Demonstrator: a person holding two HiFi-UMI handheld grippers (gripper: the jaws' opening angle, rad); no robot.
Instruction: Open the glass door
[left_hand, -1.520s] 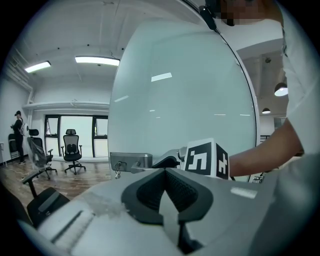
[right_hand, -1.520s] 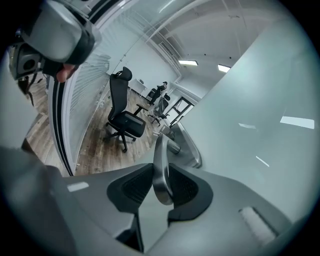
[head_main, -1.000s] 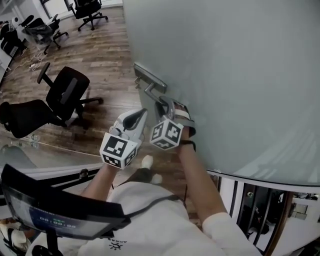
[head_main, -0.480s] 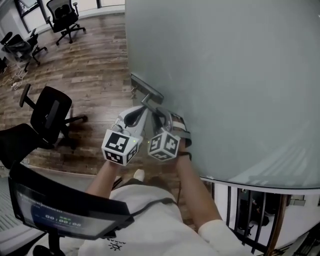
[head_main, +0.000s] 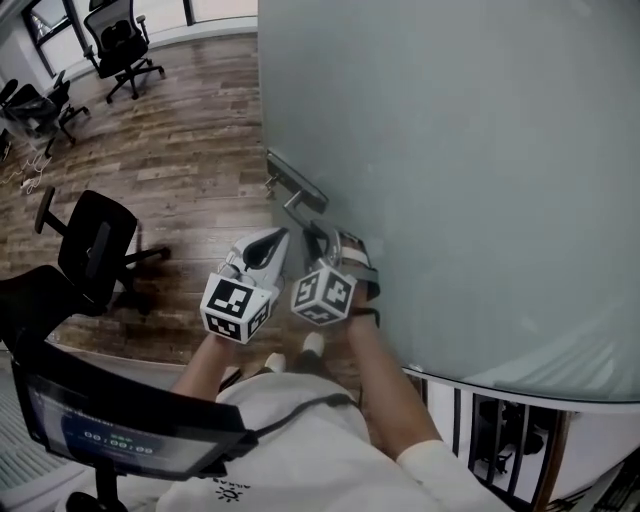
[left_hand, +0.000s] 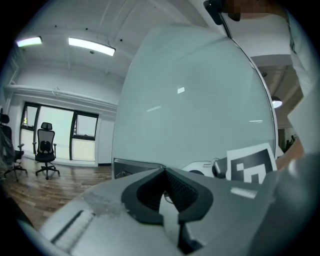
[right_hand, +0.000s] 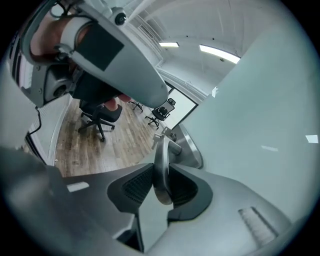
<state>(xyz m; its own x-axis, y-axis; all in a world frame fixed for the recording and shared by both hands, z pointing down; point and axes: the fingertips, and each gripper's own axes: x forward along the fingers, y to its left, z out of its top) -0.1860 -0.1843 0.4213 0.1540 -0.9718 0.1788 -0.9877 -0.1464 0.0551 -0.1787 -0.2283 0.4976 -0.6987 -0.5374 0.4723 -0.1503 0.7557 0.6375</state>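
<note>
Right gripper (head_main: 318, 234) is clamped on the metal lever handle (right_hand: 161, 157) of the glass door (head_main: 460, 150). In the right gripper view the lever stands upright between the ribbed pads (right_hand: 134, 188), which press on it from both sides.

Just beside it, on its left, the left gripper (head_main: 282, 236) has its jaws closed tip to tip with nothing between them, and it is clear of the handle.

Past the right gripper's tips the lever joins a metal plate (head_main: 298, 175) at the door's edge. Frosted glass fills the space ahead and to the right of both grippers.

Left of the left gripper lies a wooden floor (head_main: 190, 140) with a black office chair (head_main: 95, 250). More chairs (head_main: 125, 40) stand well beyond it, near the windows (left_hand: 57, 135).
</note>
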